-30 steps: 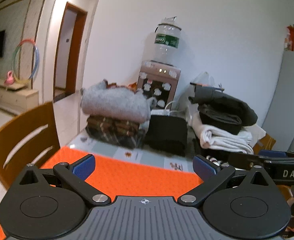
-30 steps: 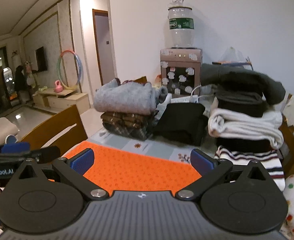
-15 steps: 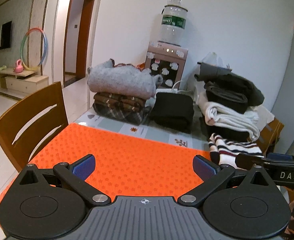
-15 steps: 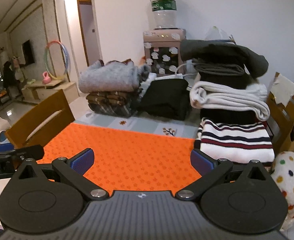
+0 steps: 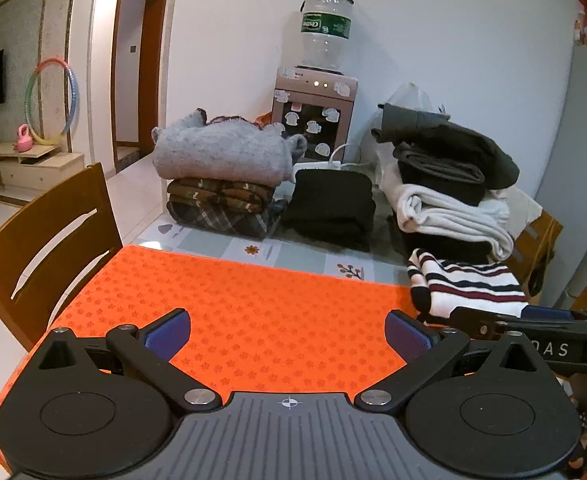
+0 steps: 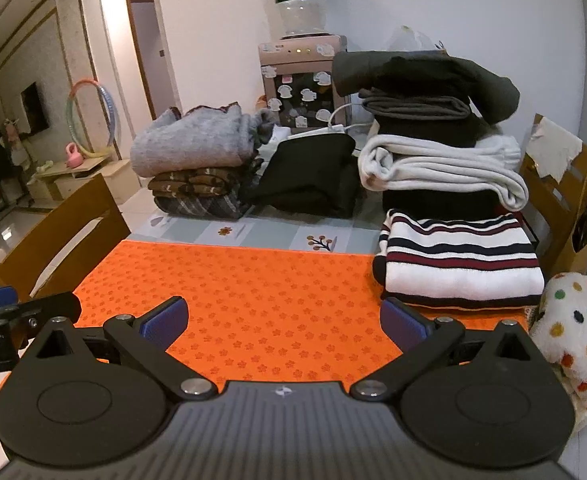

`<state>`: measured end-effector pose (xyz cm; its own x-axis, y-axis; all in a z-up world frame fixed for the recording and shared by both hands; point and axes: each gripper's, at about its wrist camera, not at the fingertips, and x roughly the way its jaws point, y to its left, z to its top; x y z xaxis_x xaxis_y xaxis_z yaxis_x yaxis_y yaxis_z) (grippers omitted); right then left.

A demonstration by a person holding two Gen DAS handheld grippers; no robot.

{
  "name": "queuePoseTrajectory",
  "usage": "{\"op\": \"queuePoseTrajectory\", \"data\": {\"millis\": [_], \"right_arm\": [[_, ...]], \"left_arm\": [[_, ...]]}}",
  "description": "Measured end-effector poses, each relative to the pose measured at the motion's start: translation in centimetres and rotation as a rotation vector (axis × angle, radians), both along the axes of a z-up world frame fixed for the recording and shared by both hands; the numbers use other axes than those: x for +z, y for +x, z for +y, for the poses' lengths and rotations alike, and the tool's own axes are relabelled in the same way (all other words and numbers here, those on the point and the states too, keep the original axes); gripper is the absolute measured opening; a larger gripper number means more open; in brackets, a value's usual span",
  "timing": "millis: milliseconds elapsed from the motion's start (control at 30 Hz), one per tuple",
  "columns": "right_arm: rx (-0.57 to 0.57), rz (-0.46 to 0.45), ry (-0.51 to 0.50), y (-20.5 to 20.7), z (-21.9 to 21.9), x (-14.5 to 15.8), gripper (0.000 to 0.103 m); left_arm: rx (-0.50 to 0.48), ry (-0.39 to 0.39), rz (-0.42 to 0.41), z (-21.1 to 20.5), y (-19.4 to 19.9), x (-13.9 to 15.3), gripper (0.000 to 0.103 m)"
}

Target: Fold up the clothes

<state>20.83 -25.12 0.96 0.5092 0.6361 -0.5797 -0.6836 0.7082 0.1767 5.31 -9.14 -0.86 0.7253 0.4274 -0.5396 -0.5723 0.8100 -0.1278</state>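
1. An orange mat point(image 5: 253, 304) with a small flower print covers the near part of the table; it is the landmark here.
2. Beyond the mat's far edge stand folded stacks: a grey knit sweater point(image 6: 191, 146) on plaid garments at far left, a black garment point(image 6: 313, 176) in the middle, and a white and dark pile point(image 6: 437, 160) at far right.
3. A striped sweater point(image 6: 459, 258), folded, lies on the mat's right edge, just before the white pile.
4. The left gripper point(image 5: 287, 330) hangs over the mat's near edge, fingers wide, holding nothing.
5. The right gripper point(image 6: 283, 322) likewise, fingers wide and empty, near the striped sweater.
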Motion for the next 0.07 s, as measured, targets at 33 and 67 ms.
{"op": "queuePoseTrajectory", "data": {"millis": [33, 67], "right_arm": [[-0.002, 0.001, -0.003, 0.12, -0.02, -0.07, 0.103], [-0.004, 0.002, -0.005, 0.24, -0.05, -0.13, 0.103]], "left_arm": [[-0.002, 0.0, 0.002, -0.04, 0.15, -0.02, 0.103], [-0.004, 0.001, 0.005, -0.09, 0.31, -0.05, 0.103]]}}
